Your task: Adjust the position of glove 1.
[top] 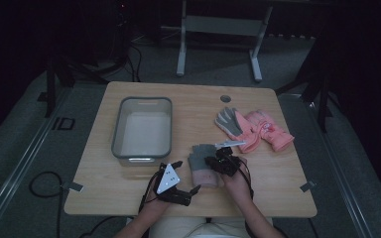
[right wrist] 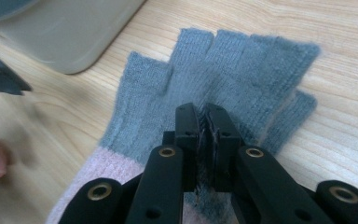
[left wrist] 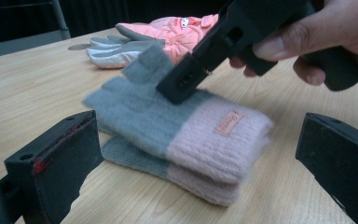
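Here the right hand (left wrist: pixel 326 42) comes in from the near edge of the table (top: pixel 188 94) and tilts its gripper forward and down, so the right gripper (right wrist: pixel 208 126) points steeply onto the stacked pair of grey-and-pink fingerless gloves (right wrist: pixel 214 79). Its jaws stand pressed together, with a pinch of the top glove's grey knit caught between the pads; in the left gripper view the jaw tips sit on the grey part, just short of the pink cuff with its small label. The grey finger stubs fan out beyond the tips, and the pink cuffs lie back under the gripper's body, toward the person.

The left hand (top: pixel 154 203) rests low at the near edge, holding the left gripper (top: pixel 178 184) roughly level and aimed at the gloves from their cuff side. Its jaws are spread wide, one on each side of the view, with nothing between them and no contact with the gloves, which lie just ahead of it.

Beyond the left gripper stands a grey plastic bin (top: pixel 120 124). Farther out past the right gripper lies a second pair, orange-pink gloves with grey palms (top: pixel 253 128), well apart from both grippers.
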Tool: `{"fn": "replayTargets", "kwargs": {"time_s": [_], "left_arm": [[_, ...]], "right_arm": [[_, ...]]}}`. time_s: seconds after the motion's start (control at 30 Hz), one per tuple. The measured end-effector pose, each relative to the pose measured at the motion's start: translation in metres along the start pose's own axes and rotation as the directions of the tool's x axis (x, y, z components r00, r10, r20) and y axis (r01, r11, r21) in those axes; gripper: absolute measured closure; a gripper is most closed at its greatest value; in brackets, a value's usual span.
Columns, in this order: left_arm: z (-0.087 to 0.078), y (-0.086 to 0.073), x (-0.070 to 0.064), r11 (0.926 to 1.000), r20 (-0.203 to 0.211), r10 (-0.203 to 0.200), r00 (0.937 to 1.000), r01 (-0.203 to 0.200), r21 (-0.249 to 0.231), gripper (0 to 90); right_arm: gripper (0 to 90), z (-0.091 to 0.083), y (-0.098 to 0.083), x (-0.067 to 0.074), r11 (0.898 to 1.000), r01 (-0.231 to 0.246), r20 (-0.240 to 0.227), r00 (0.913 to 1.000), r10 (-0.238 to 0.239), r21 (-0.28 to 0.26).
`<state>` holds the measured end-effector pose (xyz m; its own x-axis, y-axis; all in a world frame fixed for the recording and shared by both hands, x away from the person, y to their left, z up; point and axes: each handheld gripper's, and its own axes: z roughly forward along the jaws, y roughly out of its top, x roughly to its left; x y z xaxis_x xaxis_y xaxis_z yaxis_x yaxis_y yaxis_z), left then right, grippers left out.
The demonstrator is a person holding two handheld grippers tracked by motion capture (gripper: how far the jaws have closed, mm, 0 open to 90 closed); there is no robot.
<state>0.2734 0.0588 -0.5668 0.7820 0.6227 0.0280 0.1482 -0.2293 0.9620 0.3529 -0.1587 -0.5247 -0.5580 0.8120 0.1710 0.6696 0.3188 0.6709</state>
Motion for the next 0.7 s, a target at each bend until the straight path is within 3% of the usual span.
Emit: {"fn": "replayTargets", "kwargs": {"time_s": [0.07,0.23,0.43,0.47,0.53,0.6,0.7], "left_arm": [[0.001,0.0,0.0,1.0,-0.006,0.0,1.0,0.0,0.004,0.0],[0.003,0.001,-0.001,0.9997,-0.038,-0.006,0.9993,0.007,0.024,0.0],[0.003,0.001,-0.002,0.9997,-0.038,0.012,0.9992,-0.011,0.024,0.0],[0.003,0.001,-0.003,0.9995,-0.047,0.018,0.9987,-0.017,0.025,0.0],[0.005,0.002,-0.006,0.9962,-0.126,0.074,0.9892,-0.068,0.055,0.1],[0.006,0.003,-0.008,0.9946,-0.119,0.081,0.9896,-0.073,0.075,2.2],[0.008,0.007,-0.012,0.9915,-0.095,0.111,0.9892,-0.104,0.078,2.2]], "right_arm": [[84.3,0.003,0.0,0.002,1.0,0.012,0.012,0.9999,-0.012,0.005],[82.7,0.009,-0.005,-0.004,1.0,-0.026,0.014,0.9996,0.026,0.018],[73.0,0.012,-0.007,-0.005,1.0,-0.009,0.002,1.0,0.009,0.027],[71.1,0.009,-0.006,-0.006,1.0,-0.01,-0.001,0.9999,0.01,0.024],[69.2,0.001,-0.004,-0.007,1.0,-0.002,-0.01,0.9999,0.002,0.014],[62.5,-0.007,-0.002,-0.009,1.0,0.016,-0.013,0.9998,-0.016,-0.005],[59.3,-0.019,0.003,-0.012,0.999,0.041,-0.025,0.9988,-0.042,-0.018]]}}
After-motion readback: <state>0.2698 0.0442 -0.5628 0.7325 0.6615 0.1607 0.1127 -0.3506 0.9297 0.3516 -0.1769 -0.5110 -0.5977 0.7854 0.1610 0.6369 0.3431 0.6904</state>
